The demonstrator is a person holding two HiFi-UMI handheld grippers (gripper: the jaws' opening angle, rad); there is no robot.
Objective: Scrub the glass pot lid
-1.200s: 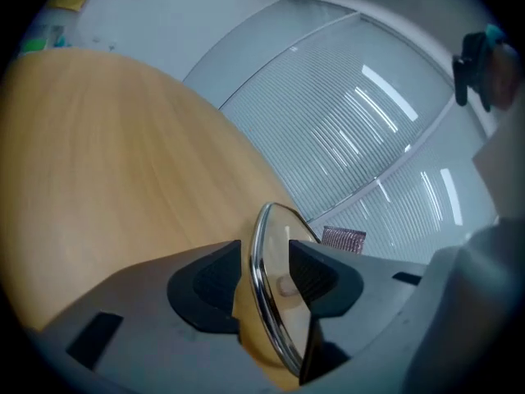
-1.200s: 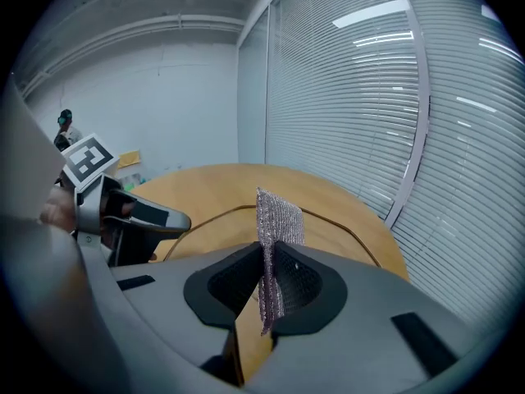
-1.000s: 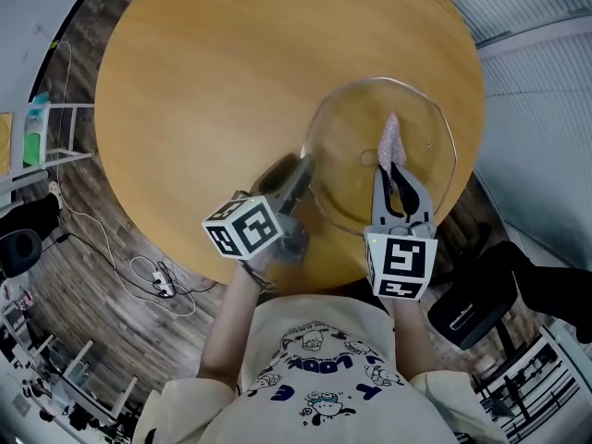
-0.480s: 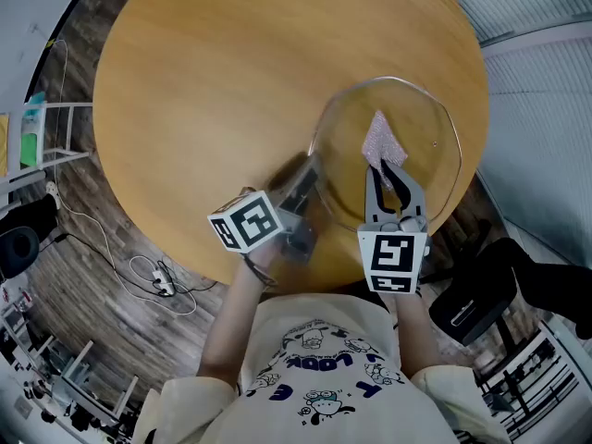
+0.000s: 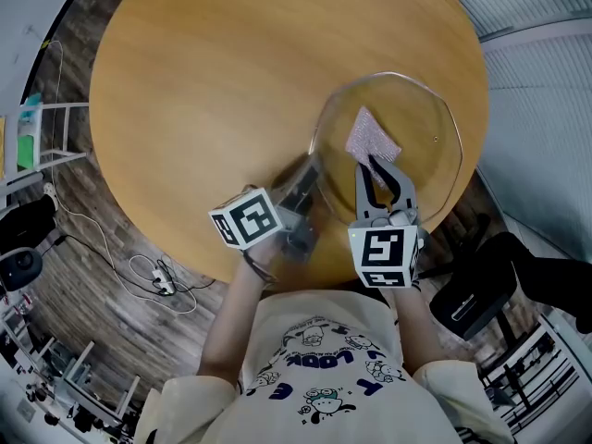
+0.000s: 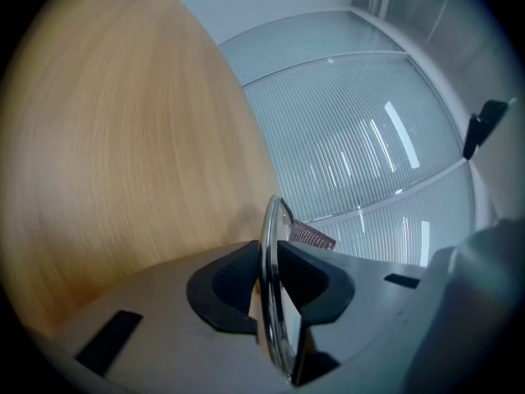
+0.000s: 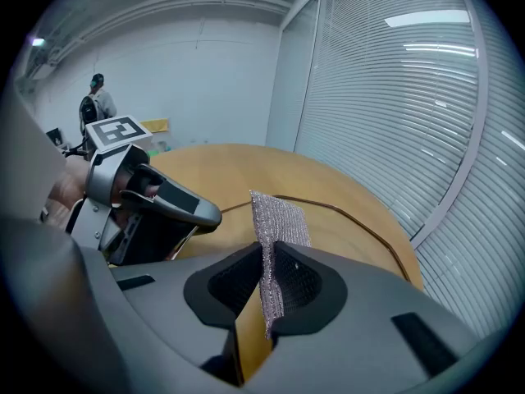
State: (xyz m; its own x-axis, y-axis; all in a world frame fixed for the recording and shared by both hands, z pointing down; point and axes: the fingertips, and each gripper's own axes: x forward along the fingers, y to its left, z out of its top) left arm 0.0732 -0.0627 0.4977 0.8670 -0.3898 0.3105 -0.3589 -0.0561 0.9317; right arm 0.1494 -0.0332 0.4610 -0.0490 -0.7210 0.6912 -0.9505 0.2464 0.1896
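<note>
My left tool (image 6: pixel 267 259) has just closed on the rim of the glass lid (image 5: pixel 424 146); my right tool (image 7: pixel 267 261) grips the mesh pad (image 5: pixel 372 137) over it.

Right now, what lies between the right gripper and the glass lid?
A silvery mesh scrub cloth, pinched by the fingers of the right gripper, reaches out over the glass lid. The head view shows this best.

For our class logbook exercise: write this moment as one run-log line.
left gripper: jaws just closed on lid rim | right gripper: shut on scrub cloth | lid: above wooden table
</note>
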